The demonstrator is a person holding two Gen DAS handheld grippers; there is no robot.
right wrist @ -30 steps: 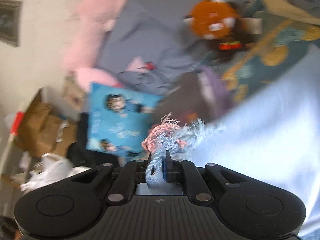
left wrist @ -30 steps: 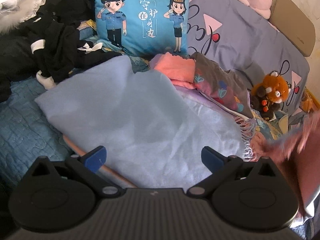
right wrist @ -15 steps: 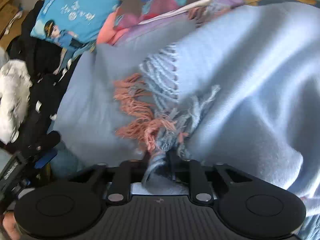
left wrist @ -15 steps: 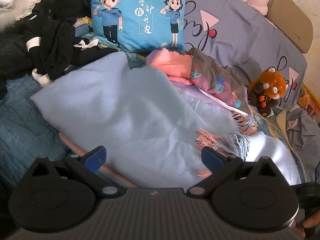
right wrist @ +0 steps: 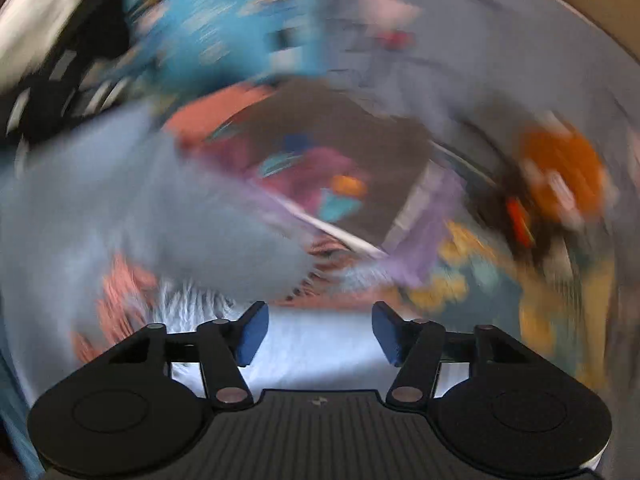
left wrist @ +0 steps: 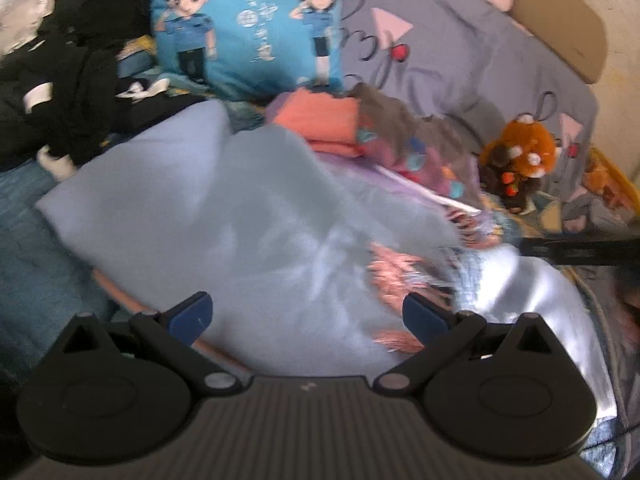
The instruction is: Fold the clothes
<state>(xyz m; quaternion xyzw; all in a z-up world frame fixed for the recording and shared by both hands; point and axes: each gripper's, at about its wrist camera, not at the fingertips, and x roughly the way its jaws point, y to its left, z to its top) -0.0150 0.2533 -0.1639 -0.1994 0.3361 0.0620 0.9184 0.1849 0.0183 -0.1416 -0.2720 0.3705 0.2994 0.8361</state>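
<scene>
Left wrist view: the left gripper (left wrist: 306, 318) hovers with fingers spread and empty over the light blue scarf (left wrist: 224, 220), doubled over on the bed so its pink fringe (left wrist: 394, 276) lies on top. Beyond, the right gripper (right wrist: 316, 334) gapes empty too; folded clothes (left wrist: 320, 120) sit before the cartoon pillow (left wrist: 248, 28).

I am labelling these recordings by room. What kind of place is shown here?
Most likely a bedroom: work happens on a bed with a grey duvet, a cartoon cushion, a plush toy and a light blue scarf.
</scene>
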